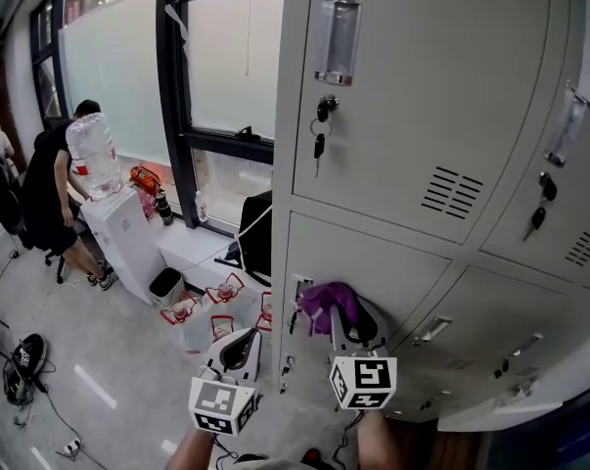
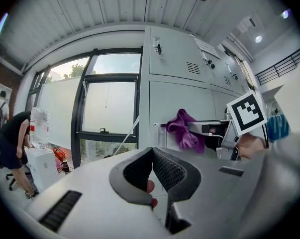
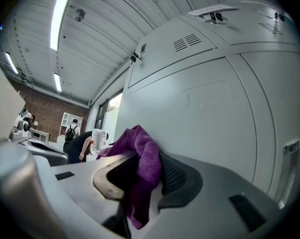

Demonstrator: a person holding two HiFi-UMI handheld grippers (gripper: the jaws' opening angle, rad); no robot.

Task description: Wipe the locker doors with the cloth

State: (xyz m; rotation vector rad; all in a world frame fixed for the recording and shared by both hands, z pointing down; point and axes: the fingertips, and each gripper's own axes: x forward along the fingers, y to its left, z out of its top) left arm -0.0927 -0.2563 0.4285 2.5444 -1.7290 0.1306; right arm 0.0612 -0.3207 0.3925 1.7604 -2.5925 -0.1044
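A bank of pale grey metal lockers fills the right side of the head view, with a dark-framed window to its left. The person holds a claw in each hand, low in the frame.

The right claw is clamped on a purple cloth. The right gripper view shows the fabric bunched between the two jaws, with a fold standing above them and a tail hanging below. The cloth sits at the upper left corner of a lower locker door, close to that door's handle. It looks to be up against the metal, though real contact cannot be told.

The left claw hangs just left of the right one, away from the lockers and over the floor. In the left gripper view its jaws meet at the tips, with nothing held between them.

Above the cloth, the upper locker door is shut. It has a recessed handle near the top left, a bunch of keys hanging from the lock below it, and vent slots at the lower right.

Farther left, by the window, a person in black bends beside a white water dispenser topped by a large clear bottle. A small waste bin stands on the floor beside the dispenser.
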